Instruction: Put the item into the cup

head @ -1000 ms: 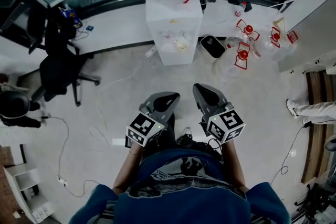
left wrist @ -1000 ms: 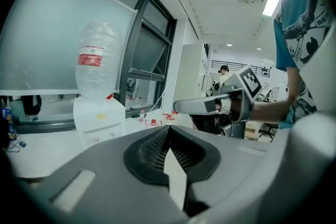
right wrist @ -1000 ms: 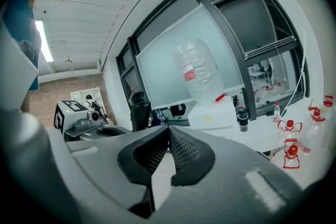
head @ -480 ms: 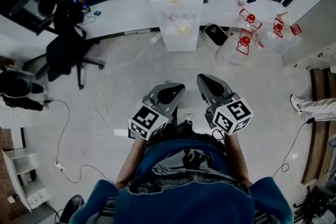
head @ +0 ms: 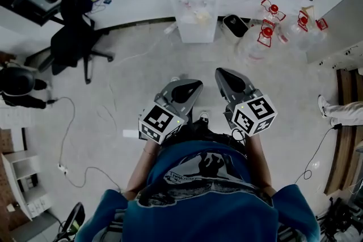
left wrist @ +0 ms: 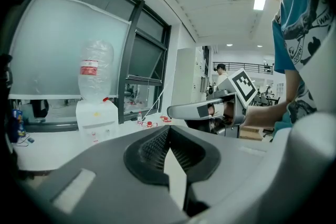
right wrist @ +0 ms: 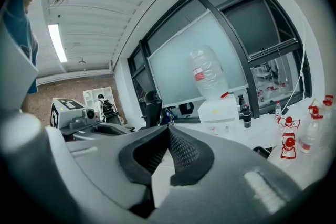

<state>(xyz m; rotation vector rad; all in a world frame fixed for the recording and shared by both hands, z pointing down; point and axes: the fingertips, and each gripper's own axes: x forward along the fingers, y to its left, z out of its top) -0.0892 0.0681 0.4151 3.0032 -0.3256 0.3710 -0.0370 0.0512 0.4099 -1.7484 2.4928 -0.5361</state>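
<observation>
No cup and no loose item shows in any view. In the head view my left gripper (head: 190, 86) and right gripper (head: 222, 73) are held side by side in front of the person's body, above a grey floor, both pointing toward a white water dispenser (head: 193, 0). The left gripper (left wrist: 168, 128) has its ribbed pads meeting at the tips with nothing between them. The right gripper (right wrist: 169, 129) is shut the same way and holds nothing. Each gripper view shows the other gripper beside it.
Large water bottles with red caps (head: 264, 42) and a black bin (head: 235, 25) stand right of the dispenser. A black office chair (head: 74, 45) is at the left. Cables (head: 68, 144) trail over the floor. Another person (head: 17, 85) is at the left edge, and someone's leg (head: 340, 113) at the right.
The dispenser, chair and bottles have slid toward the top of the head view. Both grippers stay side by side and shut, a little higher in the picture.
</observation>
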